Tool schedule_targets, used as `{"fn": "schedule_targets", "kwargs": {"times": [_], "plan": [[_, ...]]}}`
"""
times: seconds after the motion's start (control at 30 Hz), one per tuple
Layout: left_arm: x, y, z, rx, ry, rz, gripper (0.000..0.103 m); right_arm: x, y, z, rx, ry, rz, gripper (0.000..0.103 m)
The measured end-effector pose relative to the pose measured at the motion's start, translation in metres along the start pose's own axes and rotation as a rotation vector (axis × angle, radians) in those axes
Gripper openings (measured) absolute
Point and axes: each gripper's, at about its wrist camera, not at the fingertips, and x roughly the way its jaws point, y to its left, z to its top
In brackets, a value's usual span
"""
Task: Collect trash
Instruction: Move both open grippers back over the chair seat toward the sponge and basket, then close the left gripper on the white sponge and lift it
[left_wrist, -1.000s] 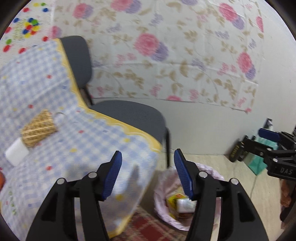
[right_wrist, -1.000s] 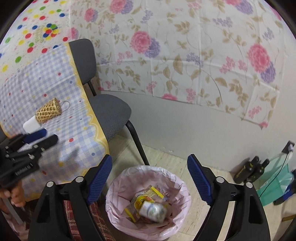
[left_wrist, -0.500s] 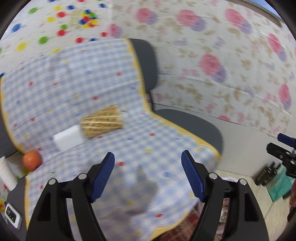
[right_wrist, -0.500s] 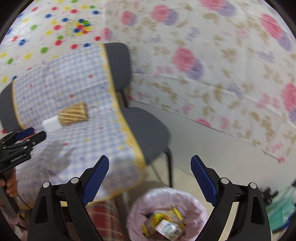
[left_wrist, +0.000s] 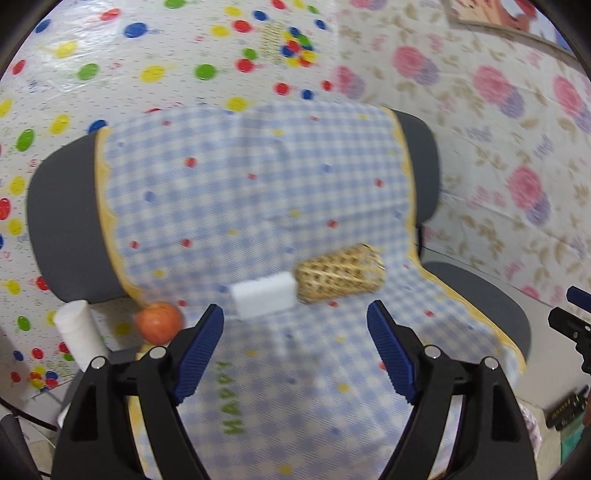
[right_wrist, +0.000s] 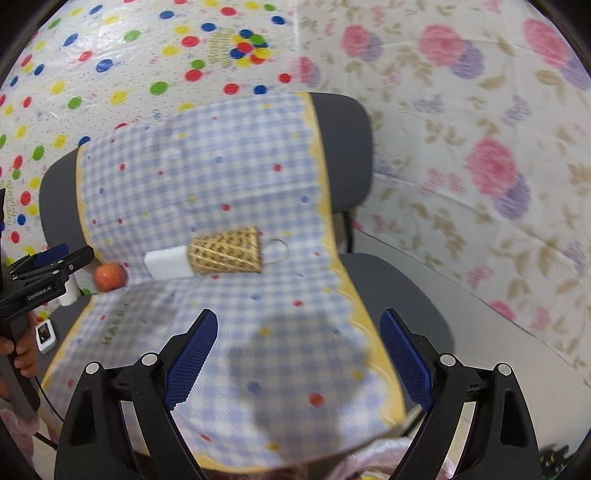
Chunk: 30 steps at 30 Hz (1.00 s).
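Note:
A white foam block (left_wrist: 264, 300) lies on the blue checked cloth (left_wrist: 258, 206), touching a woven straw cone basket (left_wrist: 340, 274). Both also show in the right wrist view: the block (right_wrist: 168, 263), the basket (right_wrist: 227, 251). An orange-red fruit (left_wrist: 159, 321) sits at the cloth's left edge, next to a white roll (left_wrist: 79, 336). My left gripper (left_wrist: 295, 354) is open and empty, just short of the block. My right gripper (right_wrist: 297, 363) is open and empty over the cloth's front part. The pink-lined trash bin's rim (right_wrist: 369, 465) peeks in at the bottom.
The cloth drapes over two grey chairs (right_wrist: 399, 291) against a papered wall. My left gripper shows at the left of the right wrist view (right_wrist: 48, 273). Dark gear (left_wrist: 565, 413) lies on the floor at right. A small white device (right_wrist: 45, 334) sits at left.
Both grippers swung up and left, away from the trash bin and toward the cloth. The left gripper's jaws opened wider. The block and basket now sit centred ahead of both.

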Motion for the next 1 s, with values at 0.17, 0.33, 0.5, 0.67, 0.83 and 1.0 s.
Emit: {"fn": "schedule_targets", "kwargs": {"times": [0.17,0.33,0.5,0.67,0.83,1.0], "plan": [[0.005,0.032,0.016,-0.048,-0.024,0.07,0.079,0.031,0.02,0.022,-0.004,0.006,0.063,0.088],[0.012,0.067,0.032,-0.09,-0.044,0.156,0.08,0.064,0.038,0.04,-0.013,0.029,0.112,0.083],[0.033,0.086,0.034,-0.082,-0.023,0.21,0.08,0.101,0.057,0.054,-0.03,0.058,0.144,0.078],[0.078,0.093,0.016,-0.063,0.069,0.186,0.08,0.136,0.071,0.053,-0.046,0.101,0.141,0.075],[0.127,0.087,-0.009,-0.031,0.17,0.105,0.077,0.178,0.078,0.047,-0.065,0.162,0.123,0.069],[0.161,0.082,-0.013,-0.022,0.183,0.028,0.077,0.207,0.077,0.046,-0.054,0.199,0.117,0.067]]}}
